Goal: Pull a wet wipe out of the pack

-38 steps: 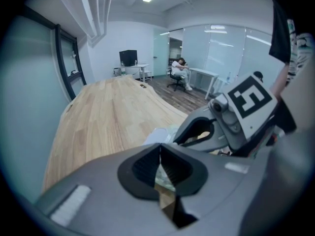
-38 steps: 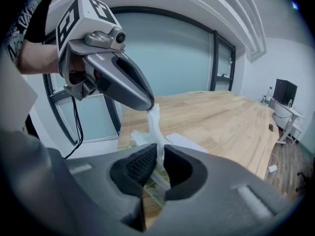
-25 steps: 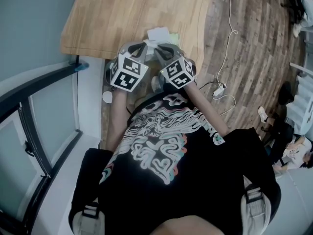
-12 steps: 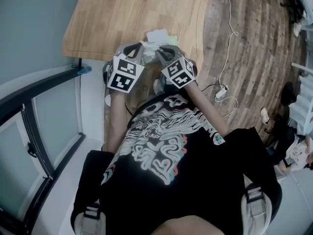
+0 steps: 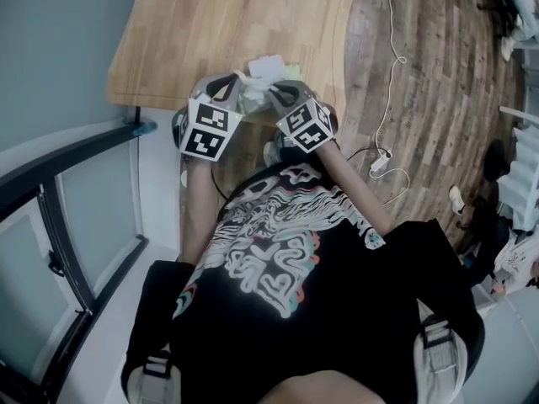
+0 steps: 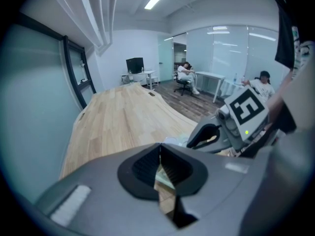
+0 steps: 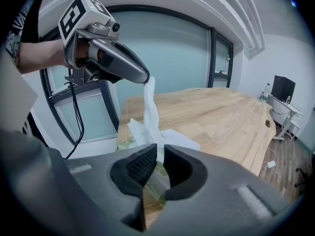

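Note:
The wet wipe pack [image 5: 269, 63] lies at the near edge of the wooden table [image 5: 219, 23]. My left gripper [image 5: 242, 78] is shut on a white wet wipe [image 7: 150, 104]. The wipe stretches from its tip [image 7: 145, 77] down to the pack [image 7: 179, 139]. My right gripper [image 7: 160, 154] sits low on the pack's near side, its jaws closed to a thin slit with white pack material in it. In the head view the right gripper [image 5: 272, 92] is close beside the left one. In the left gripper view its own jaws [image 6: 160, 149] meet, and the right gripper [image 6: 192, 141] reaches in from the right.
The table's curved edge [image 5: 345, 49] drops to a wood floor with a white cable and a power strip [image 5: 377, 154]. A dark window frame [image 5: 76, 167] stands at the left. Far off are desks with seated people [image 6: 187, 75].
My left gripper has risen a little and shifted left, drawing the wipe longer out of the pack. The right gripper has stayed on the pack.

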The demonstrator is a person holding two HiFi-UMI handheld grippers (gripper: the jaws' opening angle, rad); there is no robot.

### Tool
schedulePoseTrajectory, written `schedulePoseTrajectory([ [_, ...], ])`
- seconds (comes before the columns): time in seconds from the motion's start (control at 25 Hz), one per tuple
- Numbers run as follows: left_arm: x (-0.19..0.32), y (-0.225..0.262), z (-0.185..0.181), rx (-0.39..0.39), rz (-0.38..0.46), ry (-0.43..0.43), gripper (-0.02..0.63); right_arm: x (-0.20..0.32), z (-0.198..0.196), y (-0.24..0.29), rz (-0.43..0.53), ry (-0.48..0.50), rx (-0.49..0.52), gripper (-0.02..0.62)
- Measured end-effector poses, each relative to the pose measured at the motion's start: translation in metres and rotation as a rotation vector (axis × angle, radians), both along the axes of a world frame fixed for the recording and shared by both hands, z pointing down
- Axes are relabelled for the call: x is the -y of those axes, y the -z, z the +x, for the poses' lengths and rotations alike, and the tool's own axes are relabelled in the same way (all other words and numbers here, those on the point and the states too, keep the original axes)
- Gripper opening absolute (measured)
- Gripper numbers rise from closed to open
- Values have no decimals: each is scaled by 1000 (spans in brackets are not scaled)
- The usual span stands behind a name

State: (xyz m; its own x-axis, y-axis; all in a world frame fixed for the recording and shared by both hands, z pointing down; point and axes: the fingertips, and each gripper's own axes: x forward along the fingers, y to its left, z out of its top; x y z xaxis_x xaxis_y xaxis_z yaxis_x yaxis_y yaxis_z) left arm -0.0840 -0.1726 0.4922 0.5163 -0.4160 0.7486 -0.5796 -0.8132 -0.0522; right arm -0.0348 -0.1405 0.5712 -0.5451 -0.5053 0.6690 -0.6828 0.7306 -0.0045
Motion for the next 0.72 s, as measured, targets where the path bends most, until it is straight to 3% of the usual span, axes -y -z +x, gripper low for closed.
schedulePoseTrajectory([
  [0.12,2,0,-1,23,16,-4,-6,2,4,3,4,-10,3,41],
  [0.32,12,11,10,-1,50,-14,-6,8,15,9,23,-43,12,41],
  [0.56,26,25,30,-30,97,-43,-6,22,28,28,132,-61,34,40],
  [0.72,34,20,41,-49,101,-46,-5,26,38,33,152,-74,32,40],
])
